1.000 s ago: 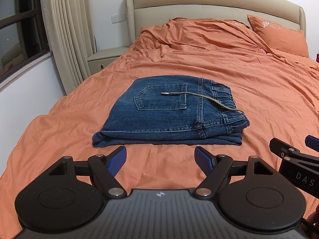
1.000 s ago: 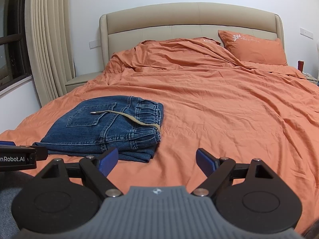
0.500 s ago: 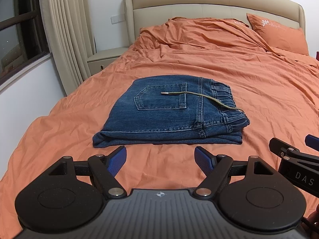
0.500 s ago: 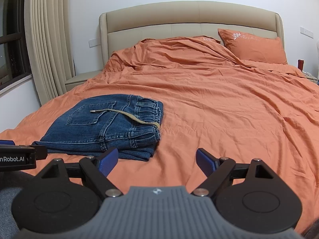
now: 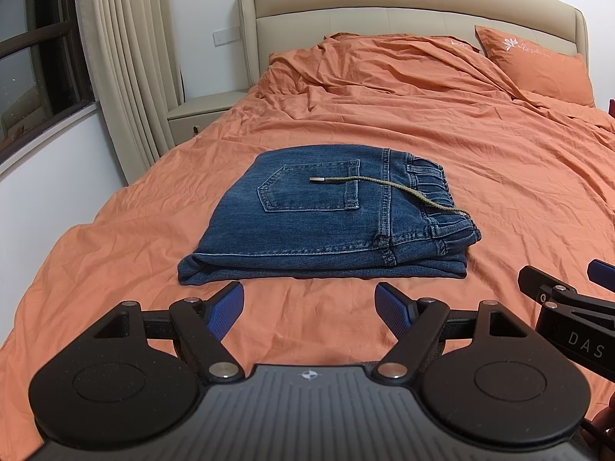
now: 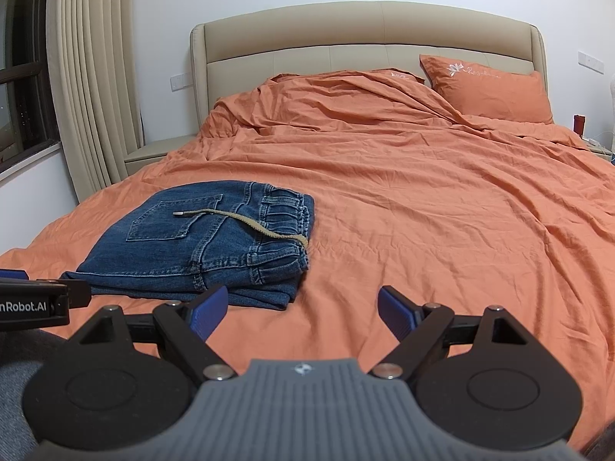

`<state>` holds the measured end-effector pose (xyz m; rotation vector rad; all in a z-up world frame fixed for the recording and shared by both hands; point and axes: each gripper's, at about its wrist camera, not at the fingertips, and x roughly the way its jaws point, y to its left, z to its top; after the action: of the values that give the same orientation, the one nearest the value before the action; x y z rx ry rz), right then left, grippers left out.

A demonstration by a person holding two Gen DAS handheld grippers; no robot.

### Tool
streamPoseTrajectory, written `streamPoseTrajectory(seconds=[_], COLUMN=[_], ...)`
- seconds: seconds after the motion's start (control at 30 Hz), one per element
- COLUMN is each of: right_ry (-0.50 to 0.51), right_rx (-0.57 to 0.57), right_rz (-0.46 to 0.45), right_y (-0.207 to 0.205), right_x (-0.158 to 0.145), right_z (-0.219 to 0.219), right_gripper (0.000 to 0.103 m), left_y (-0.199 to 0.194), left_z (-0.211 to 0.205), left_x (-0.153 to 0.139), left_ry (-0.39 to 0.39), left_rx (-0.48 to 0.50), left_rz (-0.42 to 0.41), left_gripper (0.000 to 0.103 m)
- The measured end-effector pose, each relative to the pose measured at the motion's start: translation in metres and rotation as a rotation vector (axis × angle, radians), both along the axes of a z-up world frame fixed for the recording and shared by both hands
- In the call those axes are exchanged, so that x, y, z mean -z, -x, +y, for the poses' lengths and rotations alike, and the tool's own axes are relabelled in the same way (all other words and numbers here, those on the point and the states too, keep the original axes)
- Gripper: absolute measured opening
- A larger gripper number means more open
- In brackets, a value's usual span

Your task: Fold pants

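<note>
Two hand-held black grippers with blue finger pads, the left gripper (image 5: 309,305) and the right gripper (image 6: 301,307), hover low over the near part of the bed, each with its jaws spread wide and nothing between them. Ahead of both, on the orange bed sheet (image 5: 480,176), lies the pair of dark blue denim pants (image 5: 326,215), already folded into a compact rectangular stack, back pocket uppermost, elastic waistband toward the right, and a rounded fold edge (image 5: 246,265) facing the grippers. Denim in several layers is judged fairly heavy, soft yet thick, and not slippery; a stack this deep would likely sag if lifted from one side, so the near fold edge and the waistband corner (image 6: 296,265) look the soundest places to take hold. One tan drawstring with a metal tip (image 5: 384,184) lies loose across the pocket and could snag or trail. Around the pants the sheet is wrinkled but bare; the orange pillow (image 6: 488,90), the beige padded headboard (image 6: 365,42), the beige bedside cabinet (image 5: 200,113) and the cream pleated curtain (image 5: 127,57) all stand well apart. Nothing obstructs the approach, and the folding appears essentially complete.
</note>
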<state>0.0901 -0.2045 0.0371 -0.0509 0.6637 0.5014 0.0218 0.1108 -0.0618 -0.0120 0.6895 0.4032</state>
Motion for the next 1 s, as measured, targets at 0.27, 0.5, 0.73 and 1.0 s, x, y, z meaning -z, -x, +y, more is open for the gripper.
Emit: streamPoseTrajectory(seconds=[0.27,0.5,0.73,1.0], right_ry=[0.005,0.008,0.016,0.024], right_rx=[-0.001,-0.002,-0.005,-0.007], right_rz=[0.004,0.009,0.009,0.009], right_y=[-0.0009,-0.0008,-0.0007,0.0001], right_x=[-0.0002,0.0000,0.0005,0.0003], right_z=[0.0007,0.0016,0.0027,0.0044], right_gripper=[0.082,0.082,0.082,0.082], left_y=[0.0000,0.0002,-0.0008,-0.0005], left_z=[0.0012,-0.0001,0.0037,0.0039], left_x=[-0.0001,-0.0002,-0.0002,-0.0004], left_ry=[-0.004,0.000,0.000,-0.001], left_rx=[0.002,0.000,0.009,0.009], left_rz=[0.001,0.000,-0.003,-0.003], left_gripper=[0.091,0.090,0.089,0.089])
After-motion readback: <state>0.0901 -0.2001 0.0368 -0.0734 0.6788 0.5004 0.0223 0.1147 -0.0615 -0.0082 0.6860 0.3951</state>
